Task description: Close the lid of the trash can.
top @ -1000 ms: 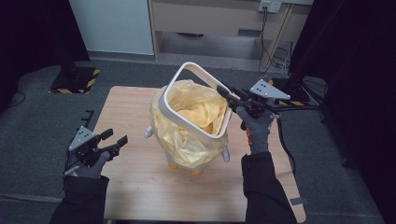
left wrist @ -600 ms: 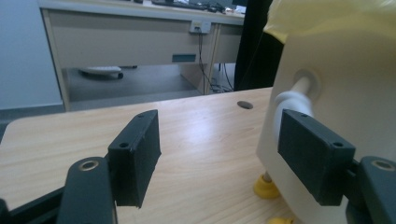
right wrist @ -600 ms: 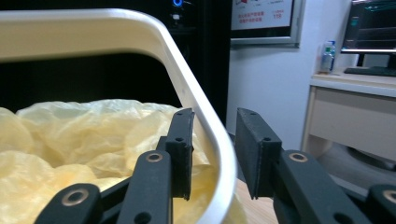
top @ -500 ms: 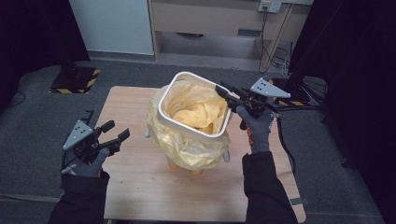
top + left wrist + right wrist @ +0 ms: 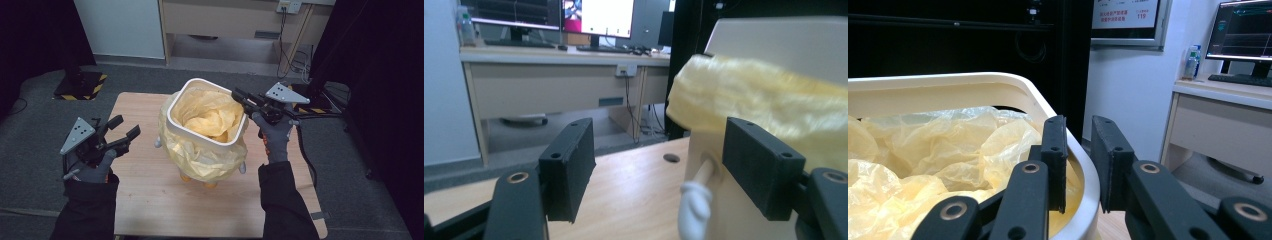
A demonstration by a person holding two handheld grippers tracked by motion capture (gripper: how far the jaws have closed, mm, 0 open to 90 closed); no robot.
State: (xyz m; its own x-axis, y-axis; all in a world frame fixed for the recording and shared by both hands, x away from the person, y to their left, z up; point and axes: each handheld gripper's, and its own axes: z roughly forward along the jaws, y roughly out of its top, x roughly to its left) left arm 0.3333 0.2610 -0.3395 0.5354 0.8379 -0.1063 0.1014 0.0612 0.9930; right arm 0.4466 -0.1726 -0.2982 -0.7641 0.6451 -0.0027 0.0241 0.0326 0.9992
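A white bin lined with a yellow plastic bag stands mid-table, its bag folded over the outside under a white rim ring. My right gripper is at the ring's right side. In the right gripper view its jaws straddle the rim, one inside against the bag, one outside. They have just been closing and now pinch the rim. My left gripper hovers open, left of the bin, apart from it. The left gripper view faces the bin wall and a small white side knob.
The wooden table has bare room left of and in front of the bin. Beyond its far edge stands a desk cabinet. A black base with yellow stripes sits on the floor at left, cables at right.
The white ring, tilted up over the bin a second ago, has come down to sit level on it. My left gripper has risen. The right hand stayed in place.
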